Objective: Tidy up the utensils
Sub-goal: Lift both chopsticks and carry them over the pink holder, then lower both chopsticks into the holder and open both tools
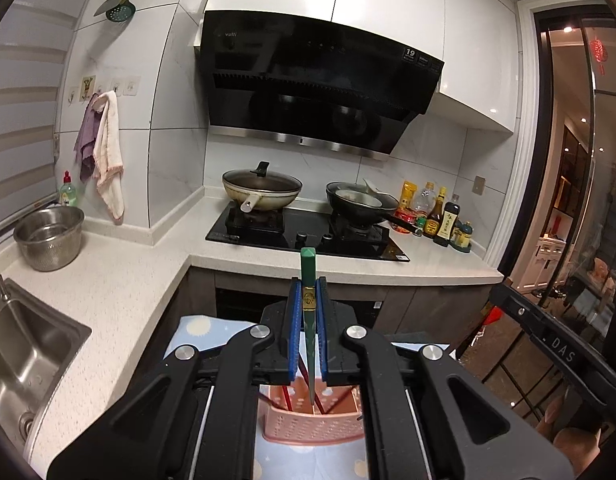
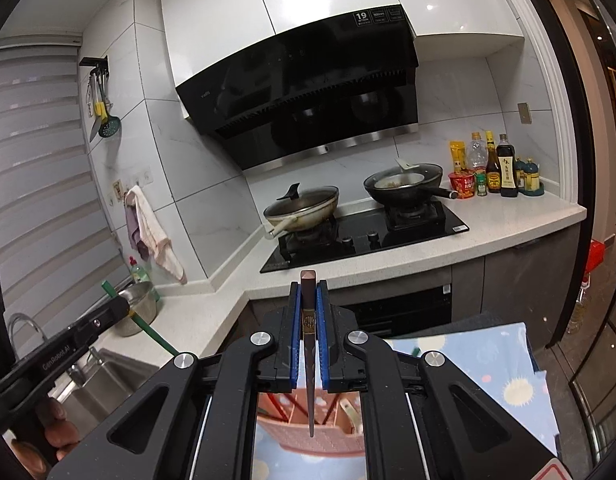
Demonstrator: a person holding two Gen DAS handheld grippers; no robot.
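Green chopstick (image 1: 309,280) sits clamped in the left tool (image 1: 308,308), brown chopstick (image 2: 308,304) clamped in the right tool (image 2: 308,312), both pointing tip-down over the pink basket (image 1: 311,424) directly beneath.

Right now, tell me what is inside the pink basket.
Inside the pink basket stand red chopsticks and dividers. In the right wrist view a pale handle shows too. The gripper bodies cover both sides and the bottom is hidden.
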